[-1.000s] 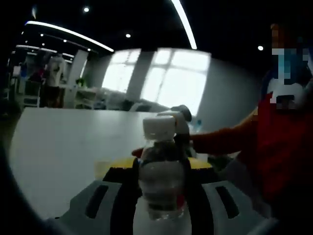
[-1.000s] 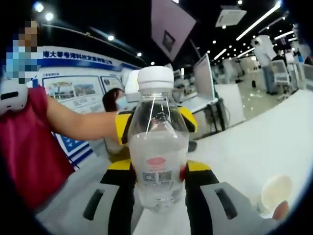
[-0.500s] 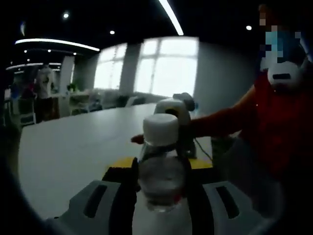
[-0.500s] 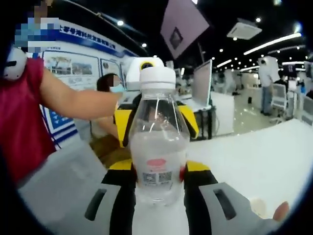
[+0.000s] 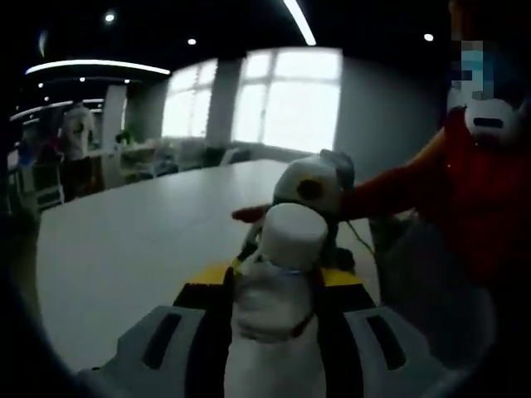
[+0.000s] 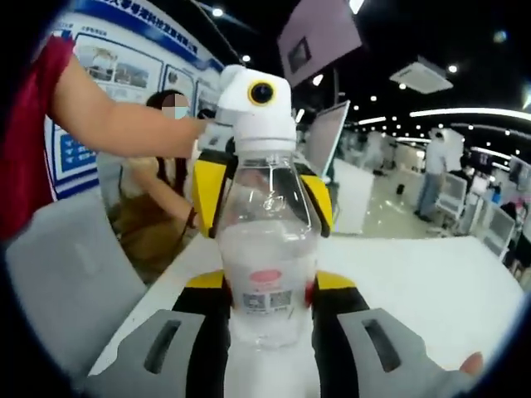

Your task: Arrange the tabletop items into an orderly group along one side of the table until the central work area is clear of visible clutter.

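**Bottle held between two grippers, not yet set down**

The white counter (image 5: 124, 249) spreads broad, smooth and matte. Above it, the left gripper (image 5: 274, 319) and right gripper (image 6: 270, 311) face each other, each with yellow-and-black jaws clenched on the same bottle (image 6: 267, 249): clear, ribbed plastic with a white cap. I'd judge it mid-carry; next, one gripper should release before placing it along a side.

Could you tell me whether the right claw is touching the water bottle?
Touching. In the right gripper view, the right claw has both jaws pressed against the sides of the bottle, with no gap.
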### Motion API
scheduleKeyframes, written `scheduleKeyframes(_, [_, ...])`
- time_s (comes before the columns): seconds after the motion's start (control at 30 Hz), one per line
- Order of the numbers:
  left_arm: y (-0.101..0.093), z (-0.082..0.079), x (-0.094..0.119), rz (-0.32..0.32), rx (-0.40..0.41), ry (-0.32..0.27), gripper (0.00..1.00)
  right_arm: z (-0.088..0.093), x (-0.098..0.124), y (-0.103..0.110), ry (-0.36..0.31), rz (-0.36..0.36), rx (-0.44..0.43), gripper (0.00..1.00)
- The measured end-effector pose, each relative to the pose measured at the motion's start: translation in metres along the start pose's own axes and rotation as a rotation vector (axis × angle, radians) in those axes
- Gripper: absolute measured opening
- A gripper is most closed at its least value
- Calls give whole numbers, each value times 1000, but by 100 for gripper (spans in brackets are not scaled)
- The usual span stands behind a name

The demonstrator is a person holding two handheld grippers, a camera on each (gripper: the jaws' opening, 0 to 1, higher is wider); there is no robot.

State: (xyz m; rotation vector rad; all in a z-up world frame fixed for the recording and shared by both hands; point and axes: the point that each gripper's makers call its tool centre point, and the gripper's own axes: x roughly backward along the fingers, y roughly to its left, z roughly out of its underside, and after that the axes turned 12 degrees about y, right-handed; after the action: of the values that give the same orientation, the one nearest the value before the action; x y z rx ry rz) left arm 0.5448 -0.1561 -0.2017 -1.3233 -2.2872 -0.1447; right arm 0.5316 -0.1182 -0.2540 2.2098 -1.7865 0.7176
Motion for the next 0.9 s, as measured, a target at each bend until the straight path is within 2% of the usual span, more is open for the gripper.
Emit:
scheduleKeyframes(0.1, [13, -2, -3, -5, 14, -12, 36, 4, -4, -14, -9, 23, -51, 37])
scheduleKeyframes(0.23, [30, -5, -7, -19, 21, -20, 36, 9, -7, -29, -14, 59, -69, 37])
scheduleKeyframes(0.4, [47, 0, -13, -25, 42, -22, 33, 26, -15, -47, 33, 96, -88, 37])
scheduleKeyframes(0.5, [54, 4, -16, -28, 55, -19, 32, 34, -21, -52, 57, 105, -97, 37])
scheduleKeyframes(0.63, [63, 0, -13, -41, 67, -65, 27, 40, -27, -60, 48, 114, -148, 37])
scheduleKeyframes(0.9, [71, 5, -15, -56, 71, -63, 25, 47, -35, -64, 56, 127, -151, 37])
